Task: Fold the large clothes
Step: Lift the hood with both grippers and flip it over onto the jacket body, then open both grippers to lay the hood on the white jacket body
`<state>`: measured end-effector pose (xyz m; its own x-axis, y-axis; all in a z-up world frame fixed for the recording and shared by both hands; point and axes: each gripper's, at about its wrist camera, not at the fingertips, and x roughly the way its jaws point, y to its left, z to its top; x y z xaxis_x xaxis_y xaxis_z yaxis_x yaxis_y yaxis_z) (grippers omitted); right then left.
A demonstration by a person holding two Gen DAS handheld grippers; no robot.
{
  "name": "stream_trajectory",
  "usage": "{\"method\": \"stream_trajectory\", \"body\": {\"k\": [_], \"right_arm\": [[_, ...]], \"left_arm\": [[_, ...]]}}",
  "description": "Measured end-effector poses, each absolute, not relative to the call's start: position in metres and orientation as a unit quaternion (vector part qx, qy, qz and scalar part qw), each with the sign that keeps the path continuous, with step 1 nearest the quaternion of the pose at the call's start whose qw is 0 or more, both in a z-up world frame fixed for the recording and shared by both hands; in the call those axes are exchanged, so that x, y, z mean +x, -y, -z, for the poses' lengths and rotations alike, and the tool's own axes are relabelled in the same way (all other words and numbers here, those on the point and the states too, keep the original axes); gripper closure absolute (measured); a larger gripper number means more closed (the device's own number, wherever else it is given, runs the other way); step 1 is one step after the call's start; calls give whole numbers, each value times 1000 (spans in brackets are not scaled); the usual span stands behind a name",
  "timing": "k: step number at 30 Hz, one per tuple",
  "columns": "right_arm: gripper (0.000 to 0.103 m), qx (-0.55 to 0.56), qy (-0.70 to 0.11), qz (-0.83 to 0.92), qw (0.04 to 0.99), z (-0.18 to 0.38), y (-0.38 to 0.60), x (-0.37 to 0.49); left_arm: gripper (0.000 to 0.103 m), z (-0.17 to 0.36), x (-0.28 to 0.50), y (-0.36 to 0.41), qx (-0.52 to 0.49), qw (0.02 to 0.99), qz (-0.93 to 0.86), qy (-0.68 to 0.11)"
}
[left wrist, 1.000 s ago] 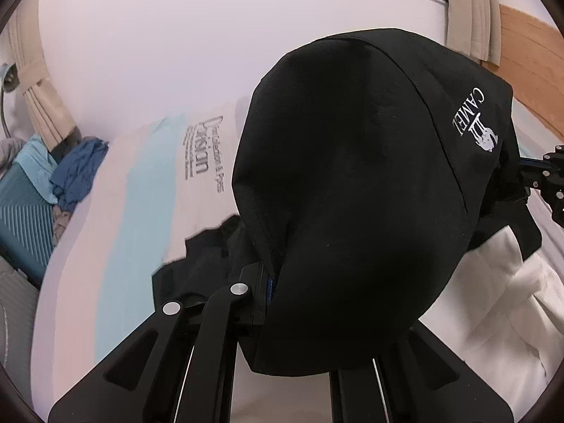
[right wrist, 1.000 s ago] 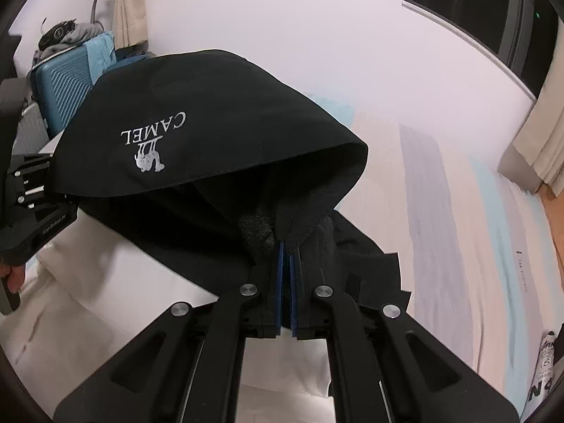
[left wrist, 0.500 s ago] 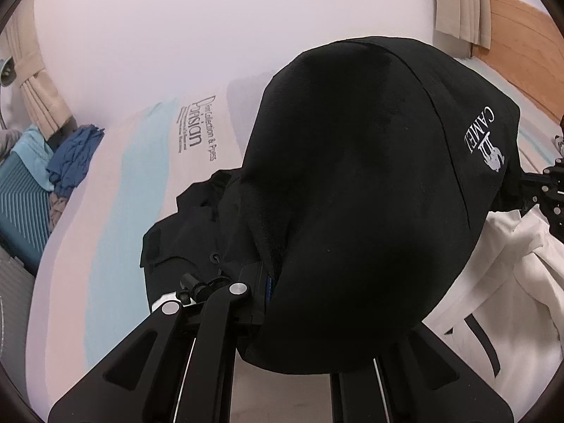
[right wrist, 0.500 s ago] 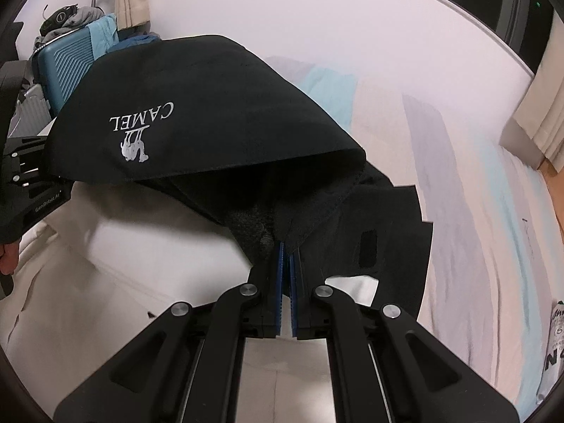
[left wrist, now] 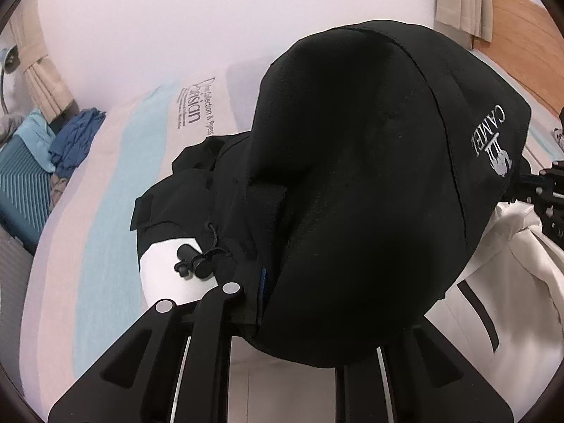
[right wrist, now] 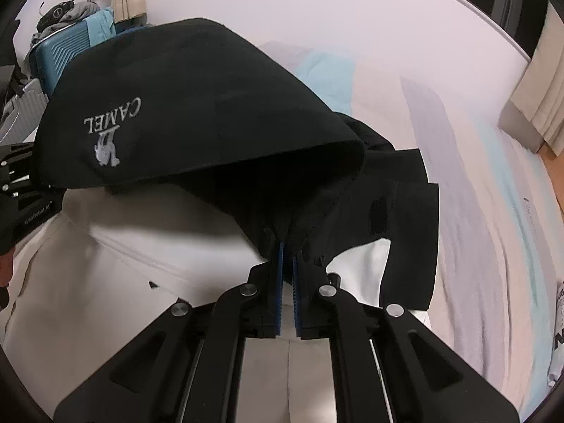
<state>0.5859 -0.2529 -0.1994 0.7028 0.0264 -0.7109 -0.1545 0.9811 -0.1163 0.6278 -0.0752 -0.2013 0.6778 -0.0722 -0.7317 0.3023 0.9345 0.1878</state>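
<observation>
Across the middle of both wrist views, your black hood (right wrist: 197, 105) with the CAMEL logo (right wrist: 105, 137) drapes over the white jacket (right wrist: 123, 275) on the striped bed (right wrist: 476, 211). Your right claw (right wrist: 288, 257) has just been parting, hood fabric between its blue pads (right wrist: 280, 275), a slit showing. Your left claw (left wrist: 262, 292) has been parting too; cloth hides its grip, so you cannot tell.

Left gripper's (left wrist: 282, 303) right finger buried under the black hood (left wrist: 370, 176) — pads unseen, grip unreadable. Beyond it, right gripper (left wrist: 543, 194) cut off by the frame edge. Ahead of the right gripper (right wrist: 288, 257), white jacket (right wrist: 141, 264) partly covered by the hood — its edge blurred. Small print on the bedsheet (left wrist: 192, 112) illegible.
</observation>
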Motion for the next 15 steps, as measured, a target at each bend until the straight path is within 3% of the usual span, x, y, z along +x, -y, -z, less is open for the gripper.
{"method": "stream_trajectory", "body": {"k": [4,5,6,11,15], "right_arm": [[74,-85,-374,-52,922,196,254,578],[67,-86,-373,-53,923,196,255,576],[66,-85,-371,-54,923,195,255,575],[60,-87,-365,-59,925,191,255,568],[51,-88,-362,-60,926,188,255,560]], "left_arm": [[82,196,621,74,152,904,107,-386],[74,196,618,73,151,903,108,-387],[68,195,616,72,150,903,109,-387],[59,195,602,71,152,901,111,-391],[46,191,592,64,137,902,109,-394]]}}
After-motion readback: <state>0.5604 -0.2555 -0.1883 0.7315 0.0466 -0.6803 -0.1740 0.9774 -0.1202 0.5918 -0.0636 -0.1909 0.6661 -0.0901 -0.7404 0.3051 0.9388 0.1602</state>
